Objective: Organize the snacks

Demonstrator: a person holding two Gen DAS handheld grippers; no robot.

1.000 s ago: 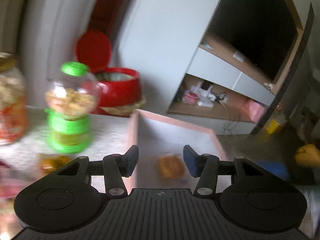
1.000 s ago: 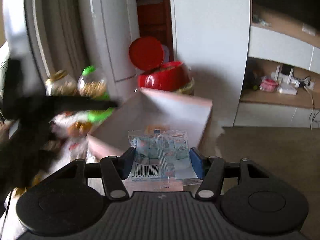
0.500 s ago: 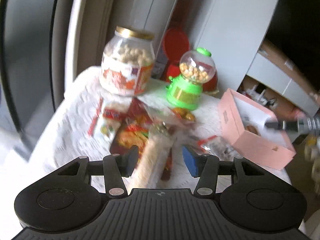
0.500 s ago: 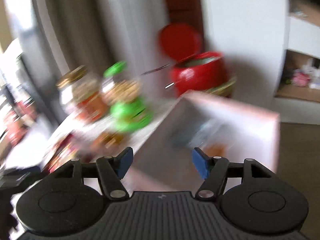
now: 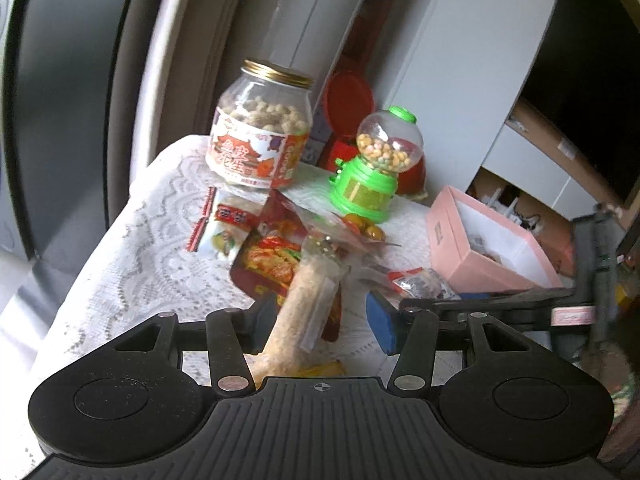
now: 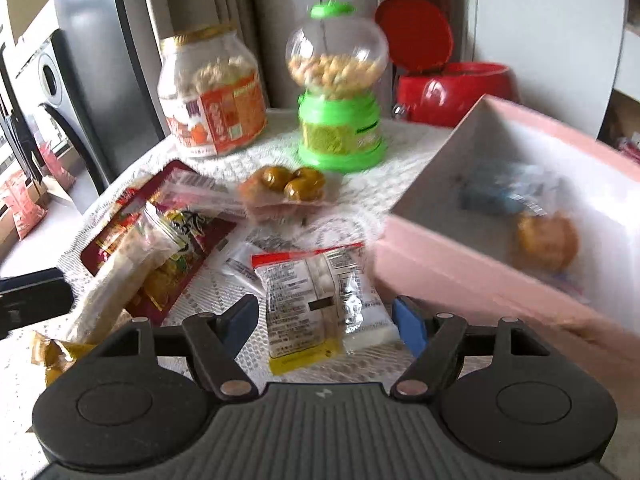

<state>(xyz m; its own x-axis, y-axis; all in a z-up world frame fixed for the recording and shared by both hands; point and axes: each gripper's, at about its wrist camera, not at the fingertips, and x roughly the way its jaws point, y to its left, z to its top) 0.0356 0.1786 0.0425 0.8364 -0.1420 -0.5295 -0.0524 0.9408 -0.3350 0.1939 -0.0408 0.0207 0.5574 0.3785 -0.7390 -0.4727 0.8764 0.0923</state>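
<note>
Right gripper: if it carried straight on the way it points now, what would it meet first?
Most likely the clear snack packet lying flat on the lace cloth, between the opening jaws of the right gripper. Nothing is held; depth is hard to judge.

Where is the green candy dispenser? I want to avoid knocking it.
The green candy dispenser stands upright near the table's far edge, between the peanut jar on its left and the pink box on its right.

Left gripper (image 5: 322,316): matte black ribbed housing along the lower frame edge, a small crosshair mark at its centre, two round discs at the lower corners. Black linkage arms carry silver pivot screws and blue pads. Right gripper (image 6: 324,322): identical build, with a small white logo at centre.
</note>
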